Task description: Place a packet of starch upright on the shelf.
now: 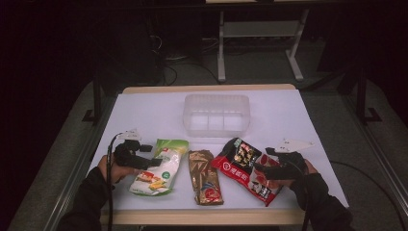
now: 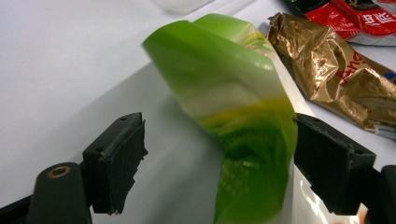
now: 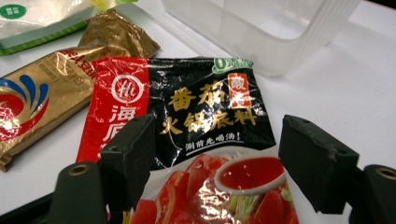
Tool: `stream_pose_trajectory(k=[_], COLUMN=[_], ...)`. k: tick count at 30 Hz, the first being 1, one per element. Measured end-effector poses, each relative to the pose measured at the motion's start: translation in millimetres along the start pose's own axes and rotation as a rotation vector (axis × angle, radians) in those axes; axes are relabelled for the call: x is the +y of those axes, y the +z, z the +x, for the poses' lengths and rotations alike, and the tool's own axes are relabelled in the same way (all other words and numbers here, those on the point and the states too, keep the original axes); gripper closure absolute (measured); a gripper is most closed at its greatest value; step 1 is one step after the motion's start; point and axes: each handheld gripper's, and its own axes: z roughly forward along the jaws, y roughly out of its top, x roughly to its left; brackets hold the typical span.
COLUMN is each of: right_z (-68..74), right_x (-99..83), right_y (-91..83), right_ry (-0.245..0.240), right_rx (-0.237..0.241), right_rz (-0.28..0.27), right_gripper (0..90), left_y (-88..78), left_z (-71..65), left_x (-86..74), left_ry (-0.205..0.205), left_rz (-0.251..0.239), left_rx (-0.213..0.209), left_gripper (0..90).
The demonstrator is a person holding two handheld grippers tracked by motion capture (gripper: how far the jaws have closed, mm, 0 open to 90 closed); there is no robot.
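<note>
Both tools are lining up on packets. The left tool [image 2: 219, 154] stands wide around the raised edge of the green pouch [image 1: 159, 166] at the surface's left, pads not yet pinching. The right tool [image 3: 215, 158] hovers wide above the red packet [image 1: 245, 168]. Next, I'd judge: close, lift, carry to the clear tub [image 1: 216, 115].

A white-topped table [image 1: 144, 110] with pale wooden edges carries four things. A clear plastic tub [image 1: 216, 114] stands toward the far edge, about midway along it. Along the near edge lie three packets in a row: a green-and-white pouch [image 1: 160, 166] at the left, a gold packet [image 1: 204, 177] (crumpled) in the middle, and a red-and-black packet [image 1: 245, 168] at the right.
</note>
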Motion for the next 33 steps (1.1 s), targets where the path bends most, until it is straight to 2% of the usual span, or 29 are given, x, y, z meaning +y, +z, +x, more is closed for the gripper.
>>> stream_pose_trajectory(k=[2, 3, 5, 7, 8, 9, 14, 16, 17, 18, 19, 20, 21, 22, 24, 27, 28, 29, 30, 31, 32, 33], right_z=[-0.2, -1.0, -1.2, -1.6, -1.7, -1.7, -3.0, -2.7, -2.7, -2.2, -2.2, -1.6, -1.3, -1.1, -0.9, -1.4, -1.6, -2.0, -2.3, -2.4, -2.6, -2.6], right_x=[-1.0, -2.9, -3.5, -6.8, -7.3, -7.3, -11.1, -11.7, -11.7, -12.3, -12.3, -12.7, -13.0, -13.2, -13.4, -13.9, -14.2, -14.6, -14.9, -15.2, -15.5, -15.5], right_y=[-0.1, -1.0, -1.3, -2.2, -2.4, -2.4, -4.7, -5.2, -5.2, -5.3, -5.3, -4.9, -4.9, -4.8, -4.8, -4.6, -4.7, -4.8, -4.9, -5.1, -5.4, -5.4], right_ry=[-0.001, 0.004, 0.007, 0.013, 0.015, 0.015, 0.030, 0.034, 0.034, 0.034, 0.034, 0.025, 0.026, 0.028, 0.025, 0.029, 0.029, 0.028, 0.027, 0.027, 0.029, 0.029], right_rx=[0.000, 0.005, 0.008, 0.015, 0.018, 0.018, 0.032, 0.037, 0.037, 0.047, 0.047, 0.052, 0.054, 0.054, 0.058, 0.063, 0.062, 0.064, 0.066, 0.065, 0.062, 0.062], right_rz=[0.000, -0.003, -0.005, -0.005, -0.004, -0.004, -0.009, -0.007, -0.007, -0.008, -0.008, -0.006, -0.005, -0.005, -0.006, -0.006, -0.006, -0.008, -0.010, -0.011, -0.010, -0.010], right_gripper=[26.5, 26.5, 26.5, 26.6, 26.6, 26.6, 27.0, 27.2, 27.2, 27.8, 27.8, 28.0, 28.1, 28.2, 28.4, 28.8, 28.8, 28.9, 29.0, 29.0, 29.0, 29.0], left_y=[3.0, 8.7, 11.4, 19.0, 19.0, 22.3, 32.9, 33.5, 33.5, 33.9, 34.8, 35.6, 35.1, 35.1, 33.1, 29.7, 29.7, 24.1, 24.1, 18.9, 18.9, 15.6], left_z=[0.0, 1.2, 2.7, 6.2, 6.2, 7.2, 0.8, 2.8, 2.8, 4.6, 6.2, 8.0, 9.3, 9.3, 6.3, 6.1, 6.1, 2.9, 2.9, -1.8, -1.8, -4.6], left_x=[1.8, 4.9, 6.2, 8.8, 8.8, 9.7, 12.3, 10.7, 10.7, 9.8, 8.5, 7.4, 7.0, 7.0, 9.2, 9.7, 9.7, 10.3, 10.3, 10.1, 10.1, 10.0], left_ry=[0.004, -0.004, -0.008, -0.029, -0.029, -0.034, -0.001, -0.016, -0.016, -0.018, -0.040, -0.061, -0.086, -0.086, -0.075, -0.073, -0.073, -0.033, -0.033, -0.011, -0.011, 0.000], left_rz=[0.012, 0.024, 0.031, 0.038, 0.038, 0.049, 0.098, 0.105, 0.105, 0.104, 0.102, 0.103, 0.109, 0.109, 0.119, 0.113, 0.113, 0.105, 0.105, 0.093, 0.093, 0.081], left_rx=[-0.006, -0.029, -0.039, -0.074, -0.074, -0.095, -0.165, -0.199, -0.199, -0.216, -0.238, -0.268, -0.300, -0.300, -0.312, -0.317, -0.317, -0.294, -0.294, -0.262, -0.262, -0.244], left_gripper=[18.5, 18.2, 17.4, 16.2, 16.2, 16.2, 16.6, 17.2, 17.6, 19.6, 19.6, 28.7, 32.5, 38.2, 42.6, 53.9, 59.9, 62.0, 63.4, 64.7, 66.1, 66.1])
